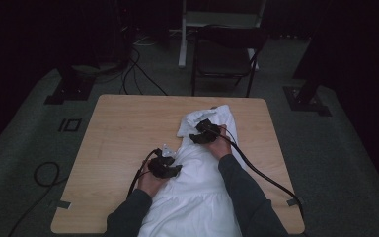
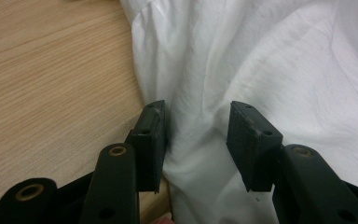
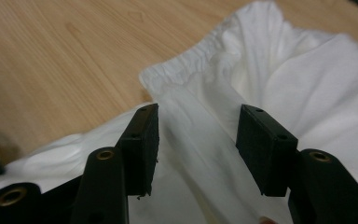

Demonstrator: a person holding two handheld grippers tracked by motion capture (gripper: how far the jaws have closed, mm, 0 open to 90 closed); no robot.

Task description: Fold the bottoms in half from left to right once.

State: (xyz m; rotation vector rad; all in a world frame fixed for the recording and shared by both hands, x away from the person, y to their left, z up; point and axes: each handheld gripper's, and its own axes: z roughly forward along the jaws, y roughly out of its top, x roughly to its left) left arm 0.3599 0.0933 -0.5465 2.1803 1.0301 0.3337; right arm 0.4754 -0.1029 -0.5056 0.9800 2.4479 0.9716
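A white garment [image 1: 202, 182] lies lengthwise on the wooden table [image 1: 123, 133], from the near edge to the far right. My left gripper [image 1: 169, 160] rests at the garment's left edge. In the left gripper view, my left gripper [image 2: 196, 135] stands open around a loose fold of the white cloth [image 2: 279, 70]; the left pad [image 2: 150, 135] touches the fold and the other stands apart. My right gripper [image 1: 201, 129] is over the garment's far end. In the right gripper view, my right gripper [image 3: 198, 140] is open above the cloth, near a gathered hem [image 3: 191, 65].
A dark folding chair [image 1: 224, 54] stands beyond the table's far edge. Cables [image 1: 44, 173] lie on the grey floor at the left, and each gripper trails a black cable [image 1: 261, 173]. Bare wood stretches to the left of the garment.
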